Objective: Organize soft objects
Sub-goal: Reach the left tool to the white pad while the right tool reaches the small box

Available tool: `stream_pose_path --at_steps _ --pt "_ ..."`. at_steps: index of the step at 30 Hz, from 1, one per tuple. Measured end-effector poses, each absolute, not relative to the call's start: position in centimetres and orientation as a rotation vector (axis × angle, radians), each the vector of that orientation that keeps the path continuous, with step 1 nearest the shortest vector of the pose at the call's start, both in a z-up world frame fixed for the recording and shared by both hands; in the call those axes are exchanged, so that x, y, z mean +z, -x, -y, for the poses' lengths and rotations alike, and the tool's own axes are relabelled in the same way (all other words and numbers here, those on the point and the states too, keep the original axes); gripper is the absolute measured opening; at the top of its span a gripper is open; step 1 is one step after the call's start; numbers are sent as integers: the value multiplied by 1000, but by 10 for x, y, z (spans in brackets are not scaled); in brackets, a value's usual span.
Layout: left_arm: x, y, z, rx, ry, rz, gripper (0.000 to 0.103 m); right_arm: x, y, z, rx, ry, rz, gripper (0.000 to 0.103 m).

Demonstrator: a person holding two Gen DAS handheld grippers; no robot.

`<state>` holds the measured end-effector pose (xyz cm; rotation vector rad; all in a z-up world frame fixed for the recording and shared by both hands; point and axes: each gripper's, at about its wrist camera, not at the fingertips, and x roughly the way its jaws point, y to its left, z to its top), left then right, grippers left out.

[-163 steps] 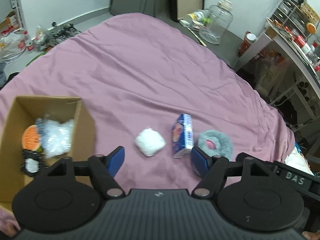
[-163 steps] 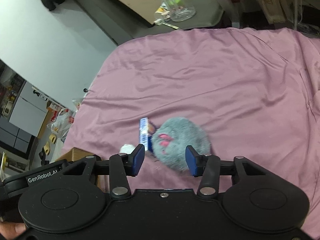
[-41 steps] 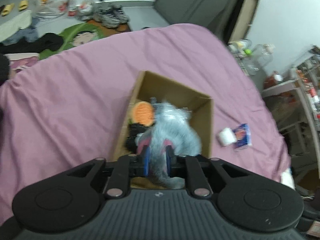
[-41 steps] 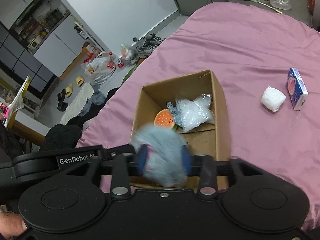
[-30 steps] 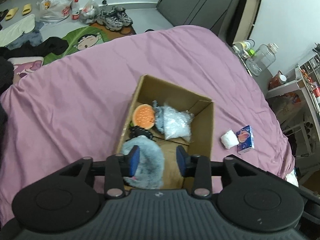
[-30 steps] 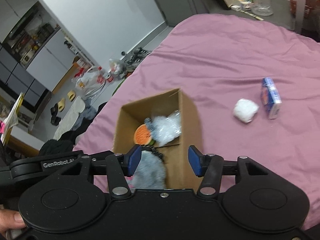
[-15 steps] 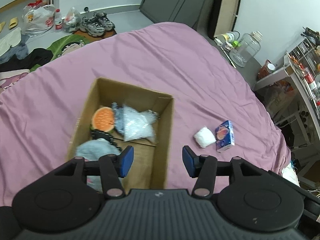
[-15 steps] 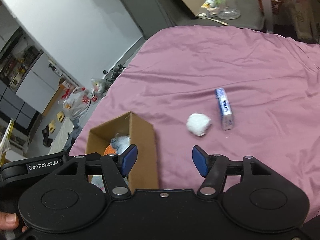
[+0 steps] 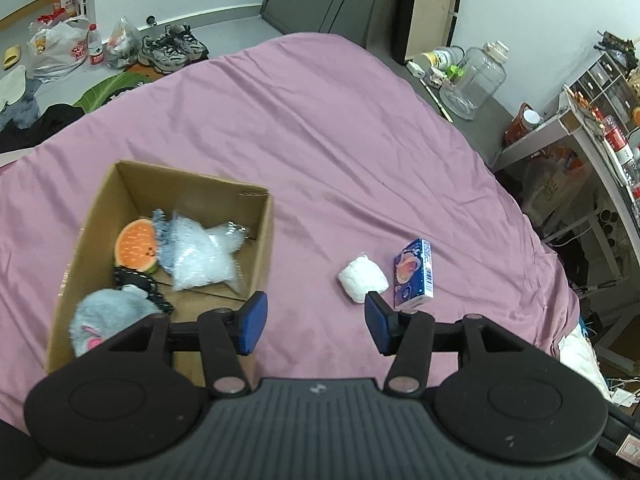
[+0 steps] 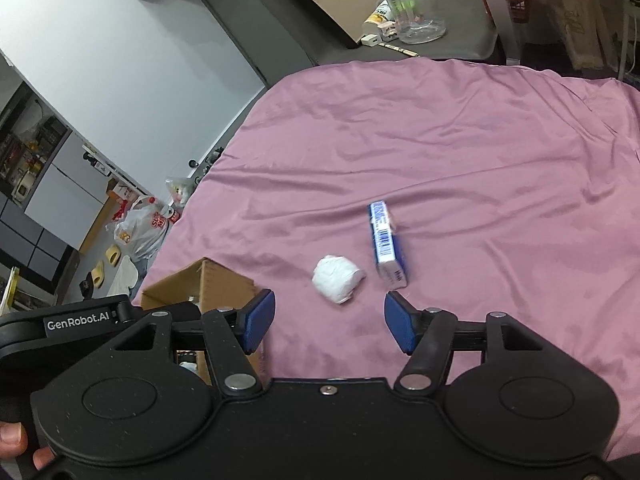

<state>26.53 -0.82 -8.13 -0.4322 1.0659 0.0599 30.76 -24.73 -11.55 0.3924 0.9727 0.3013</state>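
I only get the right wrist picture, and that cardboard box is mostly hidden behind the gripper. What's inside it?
Observer: A grey furry toy lies in the cardboard box, at its near end.
Operator: Anything else in there?
Observer: An orange slice-shaped plush and a clear crinkly bag, side by side.
Operator: That blue pack looks plain from here.
Observer: The left view shows the blue pack has a pink round picture on its top face, beside the white wad.
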Motion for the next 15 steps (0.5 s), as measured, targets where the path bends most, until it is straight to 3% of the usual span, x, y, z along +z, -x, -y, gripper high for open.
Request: stream_pose_path --at_steps 5,15 --pt "-91 -281 23 69 425 -1090 52 -127 -320 253 326 -369 -992 55" --pt "-117 -319 43 98 447 -1137 52 -152 -351 257 341 -357 -1029 53"
